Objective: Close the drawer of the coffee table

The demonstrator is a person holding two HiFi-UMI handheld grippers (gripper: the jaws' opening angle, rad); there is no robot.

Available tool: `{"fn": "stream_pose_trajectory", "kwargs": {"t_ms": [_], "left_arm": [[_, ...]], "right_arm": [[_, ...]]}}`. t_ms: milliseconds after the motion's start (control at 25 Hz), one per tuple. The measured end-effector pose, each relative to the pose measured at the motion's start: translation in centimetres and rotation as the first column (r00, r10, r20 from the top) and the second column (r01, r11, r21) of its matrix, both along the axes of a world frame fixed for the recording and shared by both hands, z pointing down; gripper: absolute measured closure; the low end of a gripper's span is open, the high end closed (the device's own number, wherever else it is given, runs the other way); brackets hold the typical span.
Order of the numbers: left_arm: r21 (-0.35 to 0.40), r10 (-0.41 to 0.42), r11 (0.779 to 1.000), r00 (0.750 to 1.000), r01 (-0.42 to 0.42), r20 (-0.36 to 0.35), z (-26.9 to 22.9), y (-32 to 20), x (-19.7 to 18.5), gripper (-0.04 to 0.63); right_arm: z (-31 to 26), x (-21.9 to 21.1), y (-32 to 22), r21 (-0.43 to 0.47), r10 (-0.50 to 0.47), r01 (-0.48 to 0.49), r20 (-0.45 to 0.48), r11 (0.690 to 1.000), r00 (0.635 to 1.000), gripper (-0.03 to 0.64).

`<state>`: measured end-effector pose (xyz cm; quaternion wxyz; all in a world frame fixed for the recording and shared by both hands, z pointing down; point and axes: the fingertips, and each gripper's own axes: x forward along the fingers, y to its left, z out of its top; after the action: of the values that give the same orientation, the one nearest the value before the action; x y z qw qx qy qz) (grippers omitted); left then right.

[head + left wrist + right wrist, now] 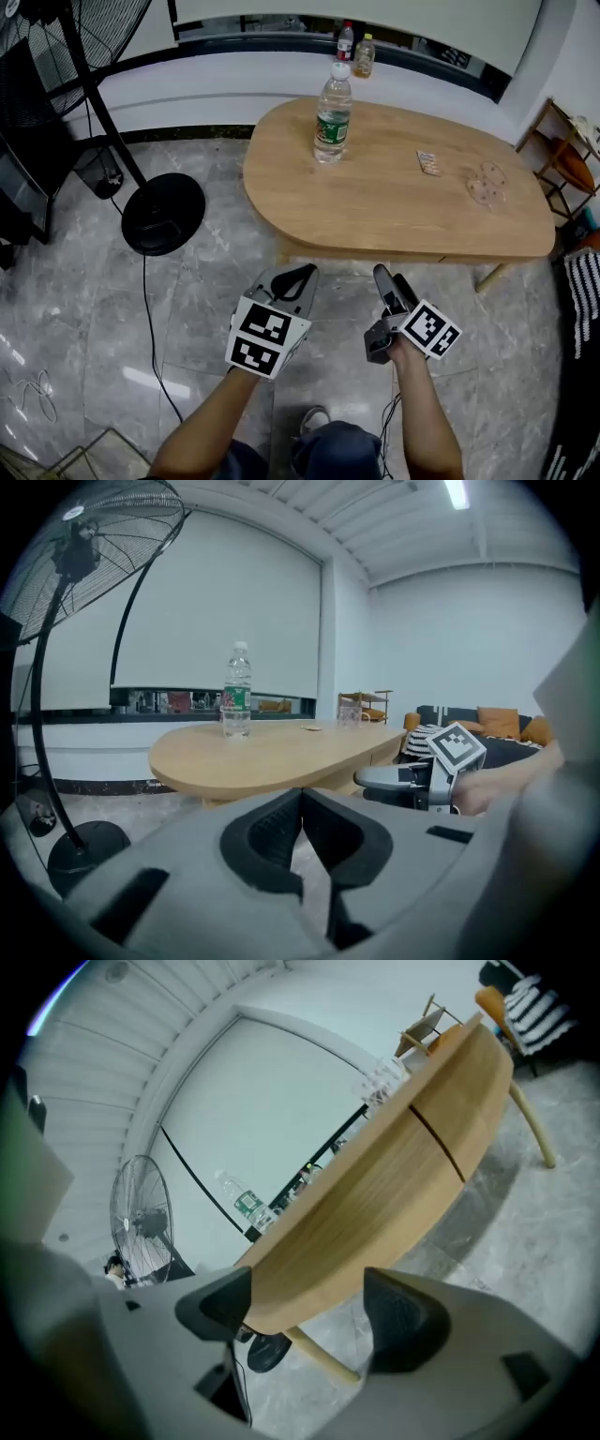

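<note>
The oval wooden coffee table (394,202) stands in front of me. In the right gripper view a dark seam (437,1144) crosses its side band; the drawer front there lies flush with the edge. Nothing juts out from the table in the head view. My left gripper (298,275) hovers over the floor just short of the table's near edge, its jaws shut with nothing between them. My right gripper (384,279) hangs beside it, rolled to one side. Its jaws stand open and empty (309,1309), apart from the table's side band (375,1194).
A water bottle (332,114), a small packet (428,163) and clear glasses (485,183) sit on the tabletop. A standing fan's round base (162,214) and cable lie on the marble floor at left. A wooden rack (562,150) stands at right.
</note>
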<state>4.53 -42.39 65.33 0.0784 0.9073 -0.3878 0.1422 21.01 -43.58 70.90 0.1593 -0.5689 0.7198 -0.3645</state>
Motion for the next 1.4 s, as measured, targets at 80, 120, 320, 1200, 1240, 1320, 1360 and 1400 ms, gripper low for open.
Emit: {"fn": "stream_pose_trajectory", "kwargs": {"t_ms": [80,120,320,1200,1240,1320,1360,1400], "left_arm": [[0.001,0.000,1.000,1.000,0.000,-0.007,-2.6,0.3,-0.4,0.588],[0.000,0.003,1.000,1.000,-0.003,-0.012,-4.1,0.4,-0.4,0.588],[-0.029,0.027,0.999,1.000,-0.027,0.000,-11.9,1.3,0.0,0.588],[-0.017,-0.021,1.000,0.998,0.022,0.058,-47.0,1.0,1.9,0.588],[-0.005,-0.025,1.000,0.998,0.025,0.060,-47.9,1.2,1.6,0.589],[0.009,-0.032,0.999,0.998,0.031,0.058,-49.3,1.4,1.1,0.589],[0.015,-0.034,0.999,0.998,0.033,0.055,-50.0,1.4,0.9,0.589],[0.024,-0.033,0.999,0.998,0.032,0.052,-50.6,1.5,0.8,0.589]], "right_arm": [[-2.4,-0.3,1.0,-0.018,-0.009,0.008,-0.033,1.000,0.999,0.252],[-3.8,-0.3,1.5,-0.025,-0.013,0.011,-0.049,1.000,0.999,0.261],[-12.1,-0.1,3.6,-0.056,-0.049,0.041,-0.138,0.998,0.989,0.288],[-52.1,1.4,1.9,0.032,-0.180,0.232,-0.532,0.972,0.827,0.466],[-53.4,1.0,2.1,0.047,-0.177,0.241,-0.546,0.969,0.819,0.473],[-55.4,0.1,2.5,0.070,-0.175,0.261,-0.576,0.963,0.799,0.490],[-56.2,-0.4,2.7,0.075,-0.176,0.270,-0.590,0.960,0.788,0.498],[-56.9,-0.8,3.0,0.079,-0.176,0.278,-0.603,0.957,0.778,0.507]]}}
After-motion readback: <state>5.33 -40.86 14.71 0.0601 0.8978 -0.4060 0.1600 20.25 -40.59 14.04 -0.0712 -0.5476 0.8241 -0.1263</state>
